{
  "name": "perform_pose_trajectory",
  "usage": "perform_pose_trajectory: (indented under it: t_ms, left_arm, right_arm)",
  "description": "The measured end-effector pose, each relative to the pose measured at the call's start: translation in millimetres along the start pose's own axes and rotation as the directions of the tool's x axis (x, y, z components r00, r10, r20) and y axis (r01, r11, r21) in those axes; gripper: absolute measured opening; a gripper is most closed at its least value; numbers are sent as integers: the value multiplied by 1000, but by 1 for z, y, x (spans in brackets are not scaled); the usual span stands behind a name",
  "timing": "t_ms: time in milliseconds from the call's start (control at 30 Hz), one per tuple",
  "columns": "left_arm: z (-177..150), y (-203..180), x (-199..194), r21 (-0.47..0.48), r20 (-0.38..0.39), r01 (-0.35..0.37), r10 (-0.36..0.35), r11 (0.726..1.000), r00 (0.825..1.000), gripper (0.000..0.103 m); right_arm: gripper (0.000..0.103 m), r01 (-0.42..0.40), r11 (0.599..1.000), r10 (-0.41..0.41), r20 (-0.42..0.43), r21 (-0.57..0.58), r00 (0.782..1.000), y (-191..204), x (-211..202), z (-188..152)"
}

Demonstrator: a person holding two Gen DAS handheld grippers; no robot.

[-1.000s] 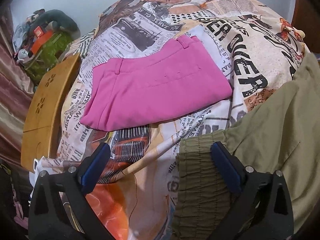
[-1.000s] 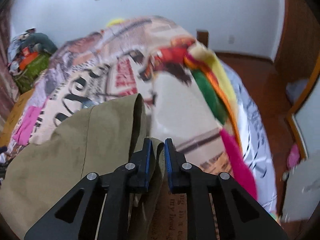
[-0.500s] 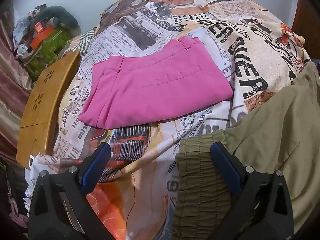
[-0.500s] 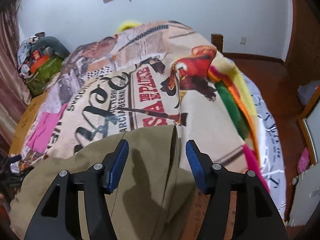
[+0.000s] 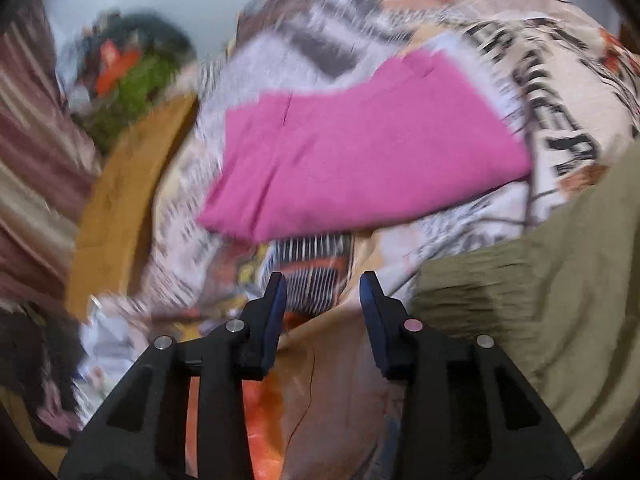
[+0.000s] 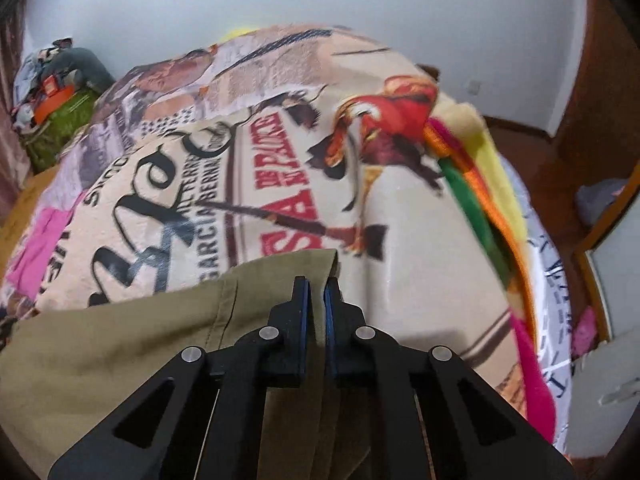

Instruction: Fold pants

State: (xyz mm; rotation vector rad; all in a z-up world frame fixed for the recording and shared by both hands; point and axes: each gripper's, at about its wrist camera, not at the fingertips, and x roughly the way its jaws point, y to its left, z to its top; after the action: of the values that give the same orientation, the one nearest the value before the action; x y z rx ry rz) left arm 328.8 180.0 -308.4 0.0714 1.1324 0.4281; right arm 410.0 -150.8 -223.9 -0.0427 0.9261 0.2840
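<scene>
Two garments lie on the bed (image 6: 400, 240), which is covered by a newsprint-and-poster blanket; the landmark for places below is the pink pants (image 5: 360, 148).

Pink pants: already folded into a flat rectangle, resting toward the bed's left part. Judged done.

Olive pants (image 5: 540, 300): spread just right of the pink pants, not touching them. Gathered elastic waistband sits at the end nearest the pink pair; the hem end reaches away from it. No fold shows yet, as far as either view goes.

Right gripper (image 6: 316, 300): jaws pressed together on the hem corner of the olive pants, far side from the pink pants. Cloth runs between the blue pads, so this is a pinch, freshly closed.

Left gripper (image 5: 322, 312): jaws part-spread, having just been narrowing, with only blanket between them. It hangs below the pink pants and left of the olive waistband, holding nothing. View is motion-blurred.

Judgement: one pair finished, second pair at its first step. Left to do: grip the waistband end, bring one end over the other, flatten, perhaps fold again. Risk: a single hem layer may be caught, giving a crooked fold.
</scene>
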Motion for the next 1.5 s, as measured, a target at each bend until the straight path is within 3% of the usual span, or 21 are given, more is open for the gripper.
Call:
perform_pose_trajectory:
  t_ms: [67,300,433,500,633,767,967,1033,1133,1300,1500]
  left_arm:
    - [-1,10,2,-40,-13,42,-42,998,999,41]
    - [-6,5,-17,47,34,-42,41,998,999,45]
    - [-5,11,-33,44,59,-25,22,999,998,62]
    - [-4,11,-48,53,88,-19,15,998,996,70]
    - [0,2,-79,100,141,11,-26,995,990,85]
    - [7,-11,-108,141,181,88,-113,986,977,101]
    - [6,-43,-108,187,92,234,-254,954,963,101]
    - [4,-52,-96,195,35,255,-267,947,963,101]
    - [-4,-59,-75,196,-20,232,-233,953,972,102]
    - [-12,-51,-63,176,-33,265,-264,948,964,103]
    - [-17,-33,-55,128,-48,279,-275,952,960,103]
  right_arm:
    - [6,1,999,-2,4,37,1000,-4,-2,1]
    - [20,14,996,-11,-26,89,1000,-11,-27,9]
    - [56,-32,998,33,-14,57,999,-5,-56,7]
    - [60,-68,997,68,2,20,998,5,-77,5]
    - [79,-177,984,177,-16,2,984,27,-97,3]
    - [83,-269,962,266,-61,-39,962,62,-106,-6]
    - [84,-407,910,378,-238,-82,894,120,-84,-33]
    - [84,-424,900,374,-316,-105,872,136,-69,-45]
    - [84,-455,879,366,-408,-145,836,147,-54,-63]
    - [84,-474,869,369,-453,-143,812,139,-49,-80]
    - [84,-458,875,349,-451,-156,821,127,-63,-94]
